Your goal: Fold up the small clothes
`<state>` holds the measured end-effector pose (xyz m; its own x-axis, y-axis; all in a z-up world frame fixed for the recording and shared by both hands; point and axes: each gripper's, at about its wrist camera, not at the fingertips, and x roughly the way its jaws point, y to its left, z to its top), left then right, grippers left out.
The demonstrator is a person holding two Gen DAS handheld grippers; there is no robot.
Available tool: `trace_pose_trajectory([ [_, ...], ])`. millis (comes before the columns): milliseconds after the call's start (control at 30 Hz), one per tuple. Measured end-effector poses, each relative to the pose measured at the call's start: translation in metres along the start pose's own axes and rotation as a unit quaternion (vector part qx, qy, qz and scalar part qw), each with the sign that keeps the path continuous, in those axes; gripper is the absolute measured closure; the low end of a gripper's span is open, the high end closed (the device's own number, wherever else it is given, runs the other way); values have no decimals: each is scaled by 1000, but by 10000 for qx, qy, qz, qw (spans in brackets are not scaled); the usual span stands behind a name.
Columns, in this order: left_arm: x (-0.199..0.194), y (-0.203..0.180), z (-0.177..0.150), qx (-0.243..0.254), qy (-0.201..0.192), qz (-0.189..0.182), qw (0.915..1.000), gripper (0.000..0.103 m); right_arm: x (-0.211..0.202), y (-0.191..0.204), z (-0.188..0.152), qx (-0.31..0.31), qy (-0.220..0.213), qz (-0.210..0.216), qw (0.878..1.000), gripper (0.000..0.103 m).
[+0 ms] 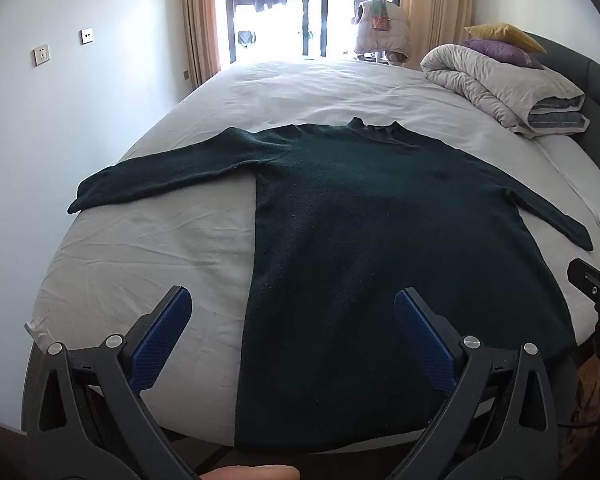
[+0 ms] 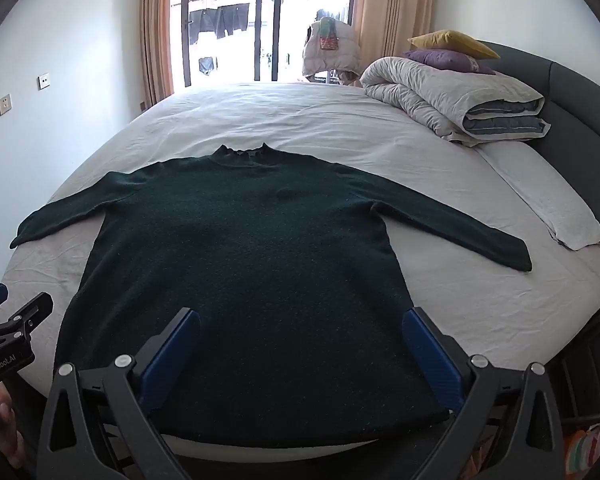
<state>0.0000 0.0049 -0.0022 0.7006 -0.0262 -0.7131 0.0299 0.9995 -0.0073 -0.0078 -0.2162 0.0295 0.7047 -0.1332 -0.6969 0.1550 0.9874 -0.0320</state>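
On the far left, a pale wall carries a socket (image 1: 41,55) and a switch (image 1: 87,35), and beside them a beige curtain (image 1: 199,20) frames the bright balcony door (image 1: 276,4). The left tongs (image 1: 293,304) hover over the near edge of the bed (image 1: 148,248), their blue-padded fingers (image 1: 162,340) spread wide apart and gripping nothing; the left finger sits over bare white sheet, the right one over dark knit. Spread flat across the bed lies the dark green sweater (image 2: 252,264), collar pointing toward the window and hem at the near edge, both sleeves stretched out to the sides and angled slightly toward the viewer (the fabric looks smooth, with no fold made yet). The left sleeve (image 1: 160,170) lies on the sheet well clear of the body. The right tongs (image 2: 301,332) hang above the hem, fingers likewise wide apart and empty, both over the sweater's lower part. Farther right, the right sleeve (image 2: 456,224) ends near a folded white cloth (image 2: 556,216). At the head of the bed on the right sit a rolled grey duvet (image 2: 452,96), a purple pillow (image 2: 444,59) and a yellow pillow (image 2: 452,42) against the dark headboard (image 2: 580,96).
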Motion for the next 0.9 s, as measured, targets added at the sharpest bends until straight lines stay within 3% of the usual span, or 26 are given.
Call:
trace_pose_trajectory([
  [900,-4,-1,1,-41,-58,21,10000,0,3,-4,-4,43,91,8,9999,0],
])
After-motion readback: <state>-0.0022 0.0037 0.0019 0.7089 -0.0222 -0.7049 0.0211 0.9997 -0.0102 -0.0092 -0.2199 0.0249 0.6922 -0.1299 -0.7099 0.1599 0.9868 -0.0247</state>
